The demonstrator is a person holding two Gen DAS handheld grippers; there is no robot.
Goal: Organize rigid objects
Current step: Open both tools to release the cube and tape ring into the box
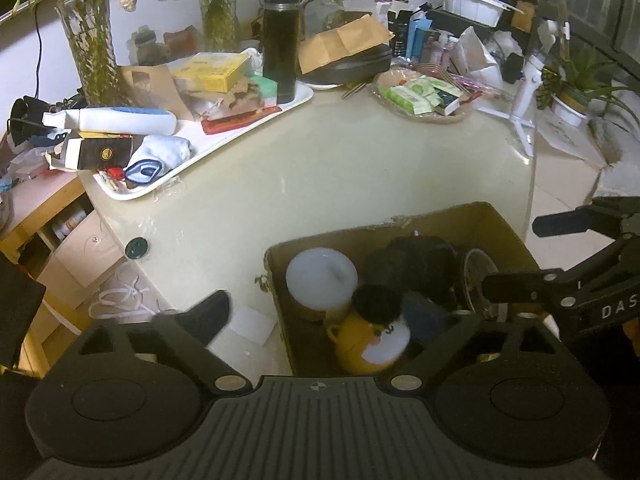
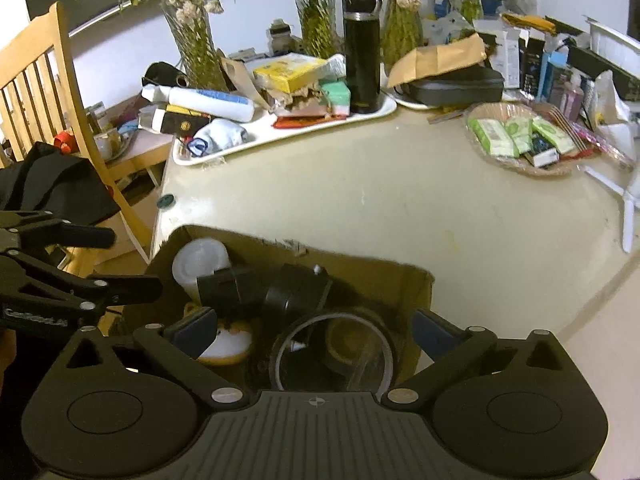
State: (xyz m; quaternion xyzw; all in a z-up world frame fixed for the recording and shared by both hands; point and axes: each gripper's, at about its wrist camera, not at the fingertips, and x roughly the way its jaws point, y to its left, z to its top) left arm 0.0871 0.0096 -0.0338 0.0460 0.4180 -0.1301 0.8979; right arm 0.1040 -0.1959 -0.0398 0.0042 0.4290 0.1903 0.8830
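A cardboard box stands at the near edge of the pale table. In it are a white-lidded jar, a yellow mug, black cylindrical items and a clear-lidded round tin. My left gripper is open over the box's left side, one finger outside the box. My right gripper is open over the box, above the tin; it also shows in the left wrist view. Both are empty.
A white tray holds boxes, a white bottle and a tall black flask. A woven basket holds packets. Glass vases, clutter at the back. A wooden chair stands left. A white tripod stands right.
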